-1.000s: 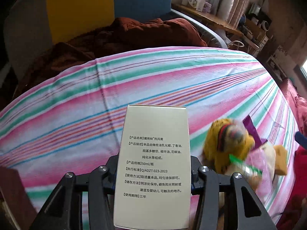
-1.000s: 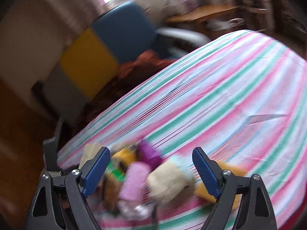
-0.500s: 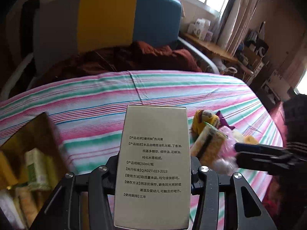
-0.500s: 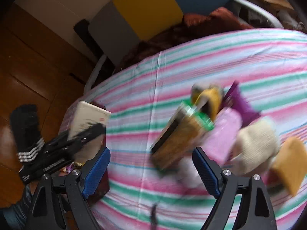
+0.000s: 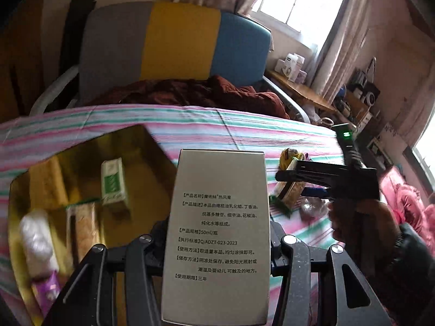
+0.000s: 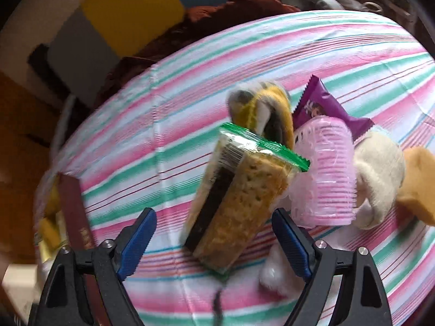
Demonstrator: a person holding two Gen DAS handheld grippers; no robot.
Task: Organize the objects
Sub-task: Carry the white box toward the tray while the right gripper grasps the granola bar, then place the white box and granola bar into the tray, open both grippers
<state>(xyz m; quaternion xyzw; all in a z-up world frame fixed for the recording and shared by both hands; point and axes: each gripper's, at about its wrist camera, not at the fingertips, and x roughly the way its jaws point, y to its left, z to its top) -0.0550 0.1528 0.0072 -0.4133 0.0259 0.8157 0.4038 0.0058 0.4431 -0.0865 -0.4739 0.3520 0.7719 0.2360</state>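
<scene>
The left hand-held gripper is clamped on an upright grey carton printed with Chinese text, held above the striped table beside an open gold-lined box of packets. The right hand-held gripper is spread wide, its blue pads either side of a wrapped cracker pack (not touching it), with a pink hair roller and plush toy just right.
</scene>
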